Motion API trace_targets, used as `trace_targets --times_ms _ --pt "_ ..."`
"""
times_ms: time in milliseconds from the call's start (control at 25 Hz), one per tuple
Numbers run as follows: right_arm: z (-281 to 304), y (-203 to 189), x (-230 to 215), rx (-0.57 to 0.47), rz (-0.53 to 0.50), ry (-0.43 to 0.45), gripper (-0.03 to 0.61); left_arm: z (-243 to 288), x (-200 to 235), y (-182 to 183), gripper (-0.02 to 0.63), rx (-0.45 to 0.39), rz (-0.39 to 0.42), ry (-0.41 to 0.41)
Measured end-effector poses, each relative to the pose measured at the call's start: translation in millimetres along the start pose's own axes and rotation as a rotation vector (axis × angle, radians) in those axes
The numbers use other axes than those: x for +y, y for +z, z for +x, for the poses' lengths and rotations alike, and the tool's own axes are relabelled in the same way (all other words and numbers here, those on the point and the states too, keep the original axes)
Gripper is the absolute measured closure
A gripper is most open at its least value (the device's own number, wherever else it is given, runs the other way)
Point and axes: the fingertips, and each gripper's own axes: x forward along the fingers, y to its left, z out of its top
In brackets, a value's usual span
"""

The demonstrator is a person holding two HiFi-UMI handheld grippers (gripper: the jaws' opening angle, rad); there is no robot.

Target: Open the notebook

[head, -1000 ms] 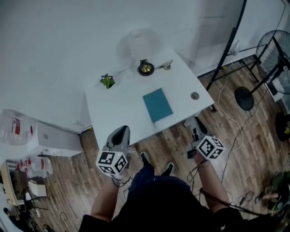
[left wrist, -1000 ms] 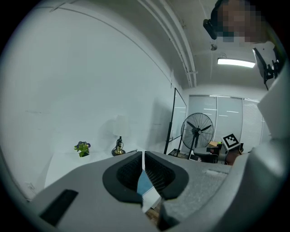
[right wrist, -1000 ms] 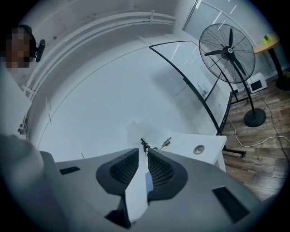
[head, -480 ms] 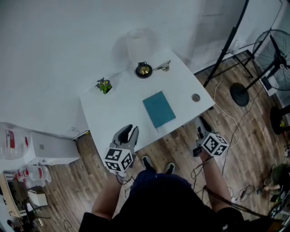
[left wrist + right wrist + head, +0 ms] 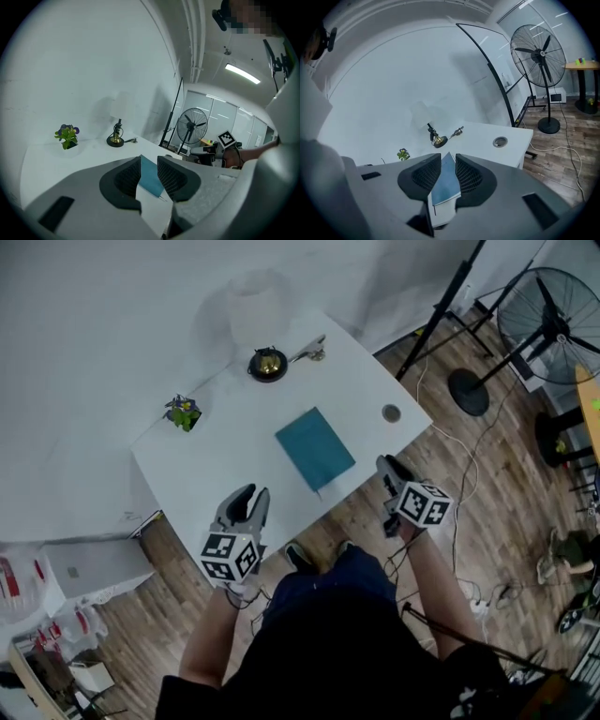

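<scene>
We are hovering short of the closed teal notebook (image 5: 315, 448), which is lying flat mid-table (image 5: 216, 479) (cover not yet lifted). The jaws of our left gripper (image 5: 249, 495) are opening and those of our right gripper (image 5: 387, 465) are standing apart, both empty. Next, we judge, we are needing one tip under the cover's edge.

Your right hand-held gripper (image 5: 448, 160) has its jaws apart, with nothing gripped between them. Through the gap you see the closed teal notebook (image 5: 446, 186) lying flat on the white desk (image 5: 483, 133). A small lamp (image 5: 436, 137) and a plant (image 5: 403, 154) stand beyond it.
</scene>
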Motion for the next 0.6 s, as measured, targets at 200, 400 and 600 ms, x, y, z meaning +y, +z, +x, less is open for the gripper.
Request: trace_targets --times_ms 200,400,600 --pt "38 -43 -26 0.147 -0.015 -0.01 0.476 16 1 -12 0.503 0.059 -0.014 -0.002" --pt "79 -78 -43 0.283 -0.06 0.027 0.468 36 -3 -23 0.503 0.109 -0.026 0.023" --pt "114 -101 -48 0.376 -0.082 0.082 0.453 56 -5 -24 0.503 0.128 -0.04 0.062"
